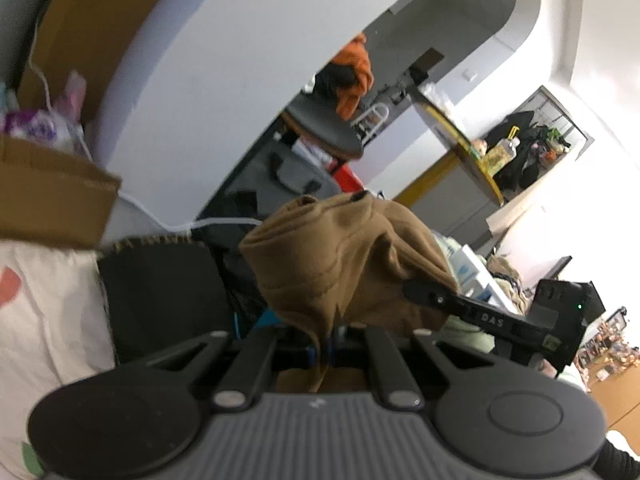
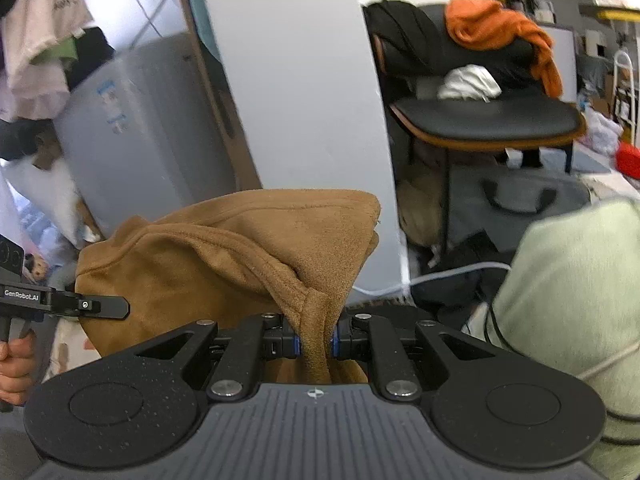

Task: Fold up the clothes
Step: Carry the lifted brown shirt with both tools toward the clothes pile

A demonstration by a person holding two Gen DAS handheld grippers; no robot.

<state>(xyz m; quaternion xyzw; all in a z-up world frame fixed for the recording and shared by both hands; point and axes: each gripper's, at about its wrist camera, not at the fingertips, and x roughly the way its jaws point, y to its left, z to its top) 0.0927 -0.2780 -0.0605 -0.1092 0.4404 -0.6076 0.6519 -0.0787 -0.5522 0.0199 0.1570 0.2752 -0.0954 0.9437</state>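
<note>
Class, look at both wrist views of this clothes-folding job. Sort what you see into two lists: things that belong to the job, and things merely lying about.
Part of the job:
- brown garment, pinched and held up
- left gripper, shut on it
- right gripper, shut on it

Just lying about:
- orange cloth on the chair back
- black chair
- white cloth on the seat
- cardboard box
- white cable
</note>
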